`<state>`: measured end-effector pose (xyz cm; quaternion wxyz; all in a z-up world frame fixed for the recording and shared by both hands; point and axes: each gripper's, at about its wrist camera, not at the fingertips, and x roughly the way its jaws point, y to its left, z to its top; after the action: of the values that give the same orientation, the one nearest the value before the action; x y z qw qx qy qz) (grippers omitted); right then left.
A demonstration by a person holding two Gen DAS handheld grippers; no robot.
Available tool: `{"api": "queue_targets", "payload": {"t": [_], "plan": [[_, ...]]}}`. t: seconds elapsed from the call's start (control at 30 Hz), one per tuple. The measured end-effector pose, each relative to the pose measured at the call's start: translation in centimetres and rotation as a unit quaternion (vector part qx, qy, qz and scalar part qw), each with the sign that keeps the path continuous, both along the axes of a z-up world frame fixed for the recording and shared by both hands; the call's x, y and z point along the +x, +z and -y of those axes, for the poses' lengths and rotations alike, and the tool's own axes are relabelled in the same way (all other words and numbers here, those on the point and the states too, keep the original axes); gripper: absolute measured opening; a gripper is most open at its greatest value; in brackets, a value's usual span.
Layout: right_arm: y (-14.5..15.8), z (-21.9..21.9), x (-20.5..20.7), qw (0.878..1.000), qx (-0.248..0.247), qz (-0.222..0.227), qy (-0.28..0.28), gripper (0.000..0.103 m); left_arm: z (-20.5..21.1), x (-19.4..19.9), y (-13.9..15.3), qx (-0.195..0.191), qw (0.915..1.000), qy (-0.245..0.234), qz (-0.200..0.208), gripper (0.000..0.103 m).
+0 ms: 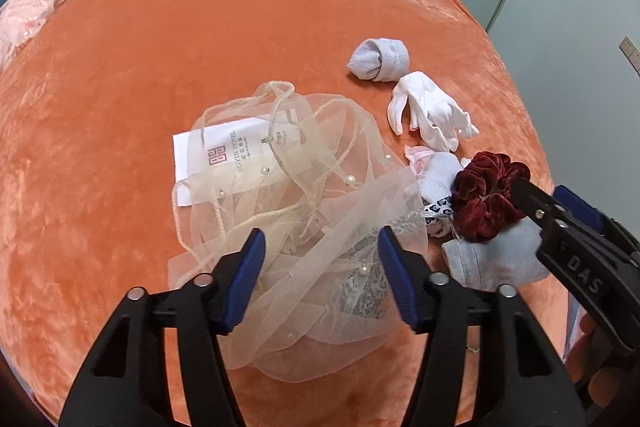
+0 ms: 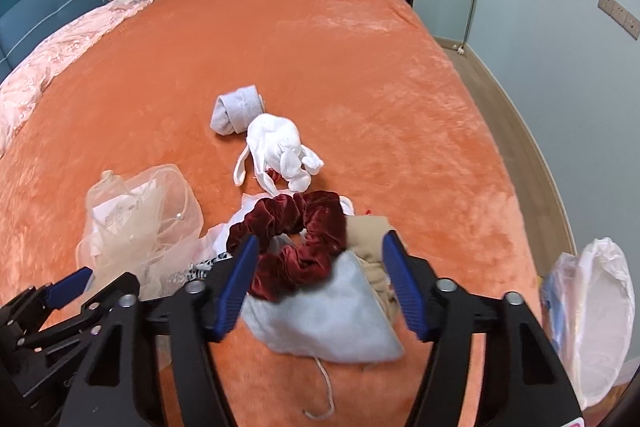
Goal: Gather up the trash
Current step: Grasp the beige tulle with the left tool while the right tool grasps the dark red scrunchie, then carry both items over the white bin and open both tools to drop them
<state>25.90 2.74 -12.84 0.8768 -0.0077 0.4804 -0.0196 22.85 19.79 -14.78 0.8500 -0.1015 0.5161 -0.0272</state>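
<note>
The scrunchie (image 2: 294, 243) is seen just ahead of the right gripper (image 2: 316, 259), between its parted jaws, while the left gripper (image 1: 320, 259), also parted, is held over the tulle (image 1: 288, 195).

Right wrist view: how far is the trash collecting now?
Nothing looks collected yet. The right gripper is open around the dark red scrunchie; the left gripper is open over the tulle bag. Grey rolled sock and white sock remain on the orange blanket.
</note>
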Motion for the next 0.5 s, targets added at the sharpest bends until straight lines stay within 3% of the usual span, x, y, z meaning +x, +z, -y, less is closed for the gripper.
{"api": "queue_targets", "payload": {"t": [0.17, 0.3, 0.5], "plan": [[-2.3, -0.1, 1.0, 1.0, 0.003, -0.025, 0.001, 0.023, -0.8, 0.7, -1.0, -0.024, 0.9996, 0.005, -0.017, 0.006], [-2.1, -0.1, 0.9, 1.0, 0.005, -0.025, 0.006, 0.009, -1.1, 0.3, -0.4, -0.022, 0.9997, 0.006, -0.01, 0.002], [0.5, 0.9, -0.4, 0.999, 0.04, -0.003, 0.004, 0.007, -0.9, -1.2, 3.0, -0.035, 0.9992, 0.007, 0.017, 0.001]]}}
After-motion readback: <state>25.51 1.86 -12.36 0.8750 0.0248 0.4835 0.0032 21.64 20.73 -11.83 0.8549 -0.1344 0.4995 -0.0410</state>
